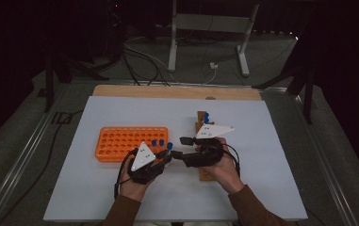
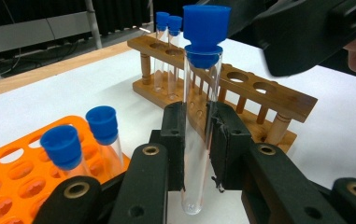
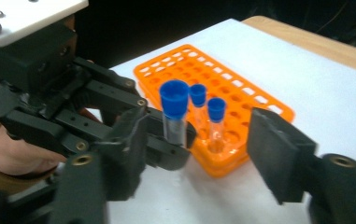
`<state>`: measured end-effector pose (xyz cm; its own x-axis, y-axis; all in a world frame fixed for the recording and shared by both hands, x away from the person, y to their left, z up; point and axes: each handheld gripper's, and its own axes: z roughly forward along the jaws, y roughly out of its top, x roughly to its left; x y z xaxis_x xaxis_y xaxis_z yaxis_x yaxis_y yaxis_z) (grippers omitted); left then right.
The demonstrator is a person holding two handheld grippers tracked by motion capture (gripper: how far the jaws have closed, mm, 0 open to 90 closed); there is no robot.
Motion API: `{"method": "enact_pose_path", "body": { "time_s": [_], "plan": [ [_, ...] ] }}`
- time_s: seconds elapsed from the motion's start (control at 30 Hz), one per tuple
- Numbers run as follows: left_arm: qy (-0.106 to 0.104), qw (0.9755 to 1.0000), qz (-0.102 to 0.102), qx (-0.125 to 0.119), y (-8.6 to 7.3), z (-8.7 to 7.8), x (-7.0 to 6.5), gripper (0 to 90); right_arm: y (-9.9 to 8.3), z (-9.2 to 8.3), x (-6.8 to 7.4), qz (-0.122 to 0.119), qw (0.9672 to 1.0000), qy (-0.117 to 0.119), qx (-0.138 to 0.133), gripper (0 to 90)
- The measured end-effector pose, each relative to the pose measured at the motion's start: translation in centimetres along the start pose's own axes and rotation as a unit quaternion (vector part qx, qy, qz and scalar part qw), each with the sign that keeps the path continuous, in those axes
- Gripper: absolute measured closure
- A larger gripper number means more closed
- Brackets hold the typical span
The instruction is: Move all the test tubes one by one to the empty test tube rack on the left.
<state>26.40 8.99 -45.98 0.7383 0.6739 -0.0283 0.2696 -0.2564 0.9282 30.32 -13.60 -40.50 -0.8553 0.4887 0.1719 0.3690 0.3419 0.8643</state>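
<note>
White board covers the table (image 1: 120,197), with wood showing at its far edge and a dark room with cables on the floor behind. Near the middle, the left gripper (image 2: 196,140) has its jaws clamped on a clear glass test tube with a blue stopper (image 2: 199,116), held upright above the board, between the two racks. The right gripper (image 3: 199,154) stands just beside it with its jaws apart, one on each side of the tube but not pressing on it. I judge that the tube can slip, because smooth glass is held only at its middle, and a tilt of the left hand would let it slide down or swing. Pulling the right gripper away carelessly could knock the stopper or the tube. To the left lies an orange plastic rack with many holes (image 1: 120,141); two more blue-capped tubes (image 2: 84,140) stand at its right end, close to the left gripper, and they could be hit when the tube goes down. To the right, a wooden rack with round holes (image 2: 259,93) keeps two capped tubes (image 2: 166,51) at its far end.
</note>
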Motion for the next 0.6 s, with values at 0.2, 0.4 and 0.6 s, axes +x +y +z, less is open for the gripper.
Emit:
{"method": "enact_pose_path", "body": {
  "time_s": [0.2,0.4,0.6],
  "plan": [
    [-0.002,1.0,-0.005,-0.004,0.0,-0.3,0.4,77.8,-0.3,-0.5,-0.2,-0.013,0.9994,-0.033,-0.003,17.6],
    [0.0,0.9999,-0.006,-0.009,0.1,-0.7,0.6,77.8,-0.8,-0.9,-0.7,-0.01,0.9987,-0.049,-0.006,11.4],
    [0.004,0.9998,-0.008,-0.015,0.2,-1.1,0.9,77.7,-1.4,-1.5,-1.3,-0.009,0.9981,-0.06,-0.007,5.3]
  ]
}}
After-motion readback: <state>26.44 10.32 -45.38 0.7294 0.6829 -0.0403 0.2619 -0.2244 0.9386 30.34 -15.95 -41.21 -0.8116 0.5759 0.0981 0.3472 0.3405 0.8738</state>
